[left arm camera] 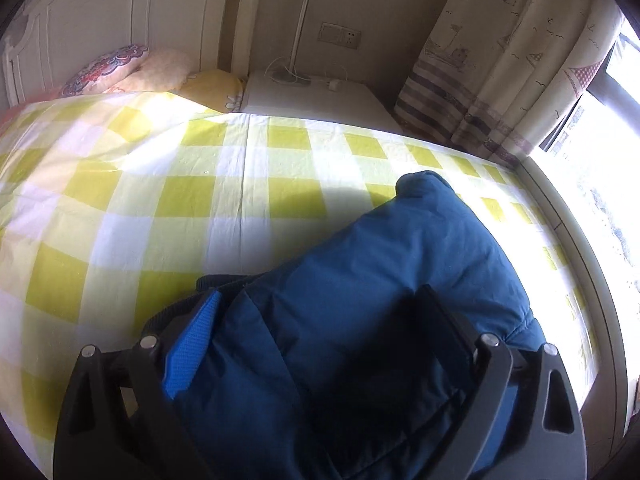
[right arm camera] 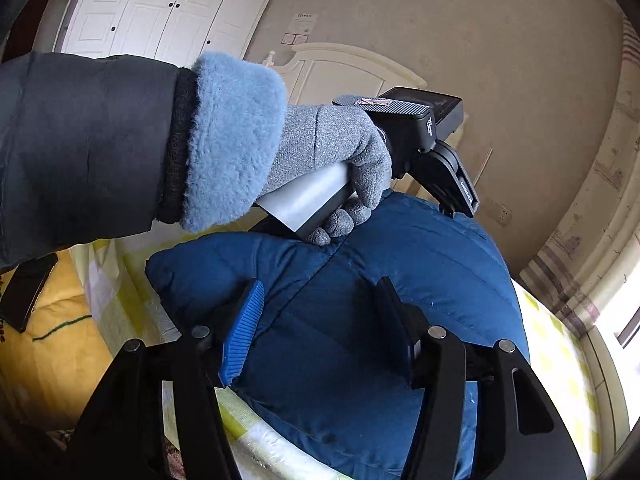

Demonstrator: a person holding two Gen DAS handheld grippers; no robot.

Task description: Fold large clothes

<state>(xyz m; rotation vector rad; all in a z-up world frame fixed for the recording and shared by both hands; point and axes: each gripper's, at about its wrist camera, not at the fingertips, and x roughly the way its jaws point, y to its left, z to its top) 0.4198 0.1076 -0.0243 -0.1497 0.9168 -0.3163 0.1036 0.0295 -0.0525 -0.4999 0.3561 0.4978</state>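
Observation:
A puffy dark blue jacket (left arm camera: 404, 256) lies bunched on the yellow-and-white checked bed (left arm camera: 168, 200). My left gripper (left arm camera: 316, 320) has its jaws around a thick fold of the jacket, which fills the gap between the blue-padded fingers (left arm camera: 192, 348). In the right wrist view the jacket (right arm camera: 400, 264) also fills the gap of my right gripper (right arm camera: 324, 320), between its blue pad (right arm camera: 244, 332) and black finger. The gloved left hand holds the other gripper body (right arm camera: 420, 132) just above the jacket.
Pillows (left arm camera: 132, 72) lie at the headboard. A white nightstand (left arm camera: 316, 96) with a lamp and cables stands behind the bed. Curtains (left arm camera: 512, 52) and a bright window are at the right. A dark phone (right arm camera: 28, 292) lies on yellow bedding. White wardrobe doors (right arm camera: 168, 4) stand behind.

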